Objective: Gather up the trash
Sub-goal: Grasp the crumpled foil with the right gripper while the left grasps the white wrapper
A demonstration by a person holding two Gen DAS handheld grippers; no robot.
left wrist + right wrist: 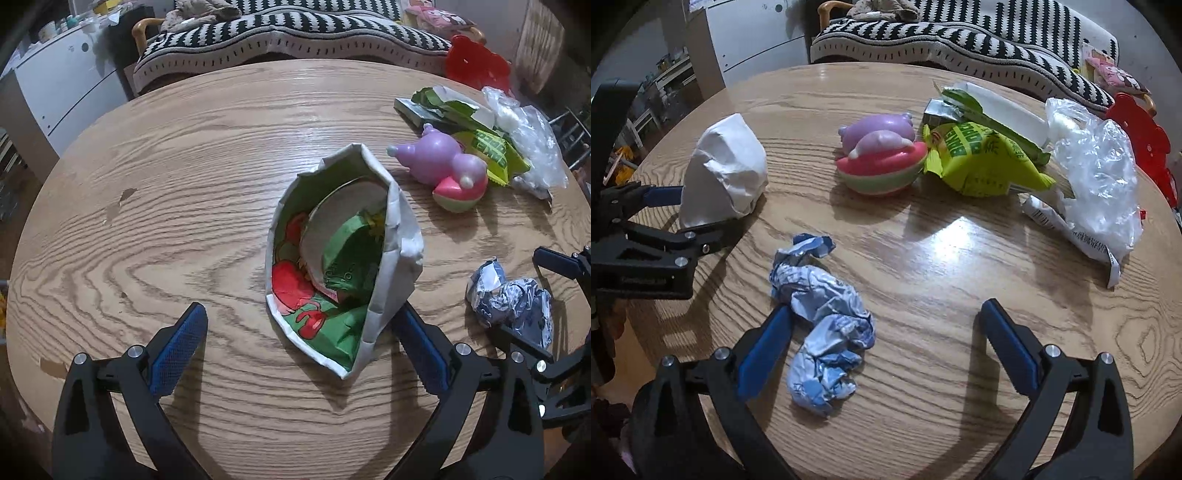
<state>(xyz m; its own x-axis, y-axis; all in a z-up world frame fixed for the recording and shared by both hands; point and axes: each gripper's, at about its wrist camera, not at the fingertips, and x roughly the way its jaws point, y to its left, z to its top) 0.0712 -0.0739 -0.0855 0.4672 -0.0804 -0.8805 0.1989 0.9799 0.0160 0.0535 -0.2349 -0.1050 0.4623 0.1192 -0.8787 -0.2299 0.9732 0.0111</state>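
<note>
Plainly, both claws gape wide and empty: left gripper [299,343] straddles the bag [343,258], right gripper [882,343] the wrapper [823,325]; bare table [960,369] lower right.

**Hidden and cut-off bits, both wrist views**

My left gripper's [299,332] right fingertip sits behind the white paper bag [395,236], so I can't tell if they touch. The bag's contents are half buried; only a cardboard curve and green wrapping show. In the right wrist view the bag [724,170] shows only its blank back. The crumpled blue wrapper [513,299] is partly covered by gripper frame. The red plastic piece [1141,136] runs off the edge. Print on the yellow-green packet [982,162] is unreadable.
</note>
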